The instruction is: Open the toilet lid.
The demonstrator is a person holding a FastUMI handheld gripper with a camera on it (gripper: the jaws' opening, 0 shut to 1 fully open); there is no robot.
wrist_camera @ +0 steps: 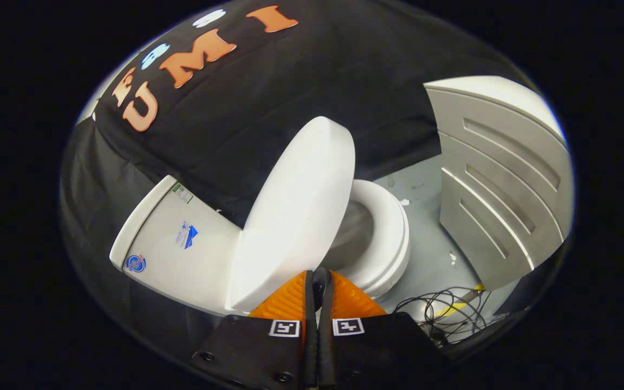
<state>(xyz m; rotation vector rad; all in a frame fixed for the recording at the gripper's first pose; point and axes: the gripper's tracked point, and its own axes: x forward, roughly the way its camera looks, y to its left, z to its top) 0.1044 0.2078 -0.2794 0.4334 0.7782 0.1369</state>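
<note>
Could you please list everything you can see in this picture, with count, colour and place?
toilet lid: one, white, raised, just ahead of the fingers.
toilet seat: one, white, down on the bowl, beside the lid.
toilet tank: one, white, with stickers, behind the lid.
cabinet: one, grey-white, panelled, on the floor past the seat.
cables: a tangle, black, on the floor below the cabinet.
floor: grey, between toilet and cabinet.
hand-held gripper: one, fingers nearly together, at the lid's near edge; whether they press on it cannot be told.
</note>
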